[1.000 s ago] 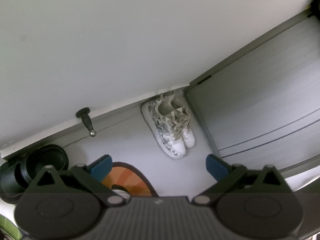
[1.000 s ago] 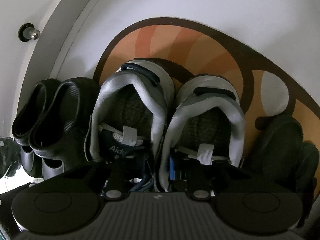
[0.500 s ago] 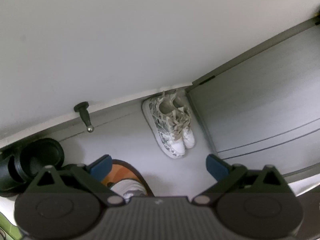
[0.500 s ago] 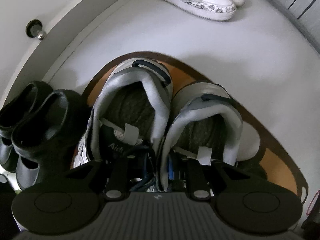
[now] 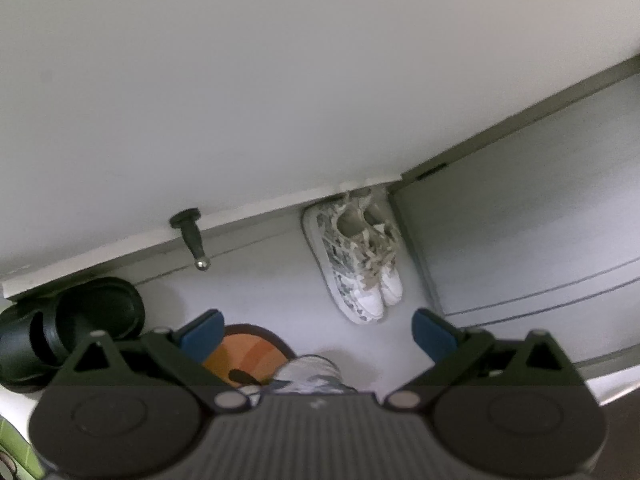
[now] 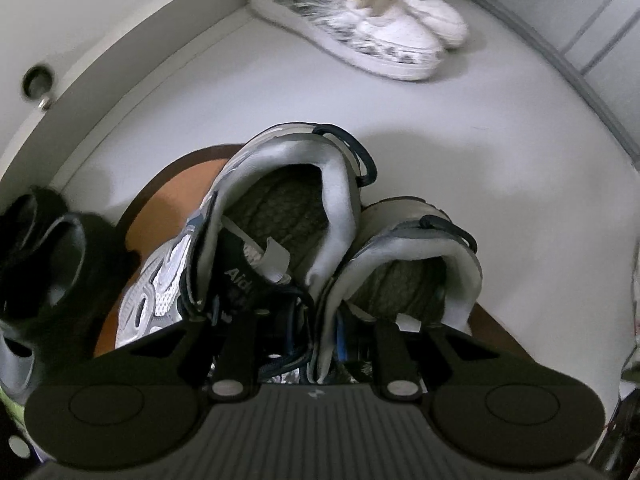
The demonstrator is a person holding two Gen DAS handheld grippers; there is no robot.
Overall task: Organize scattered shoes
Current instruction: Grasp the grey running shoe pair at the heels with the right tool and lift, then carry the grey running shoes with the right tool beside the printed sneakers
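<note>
the orange mat (image 6: 168,208) lies on the floor. above it, the right gripper (image 6: 320,344) pinches 2 grey sneakers (image 6: 320,216) by their inner collars. the left gripper (image 5: 316,330) hangs wide, holding nothing.

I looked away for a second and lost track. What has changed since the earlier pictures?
The right gripper, still shut on the grey sneakers, has carried them off the orange mat toward the white patterned sneakers. The left gripper stayed open; black clogs unmoved.
</note>
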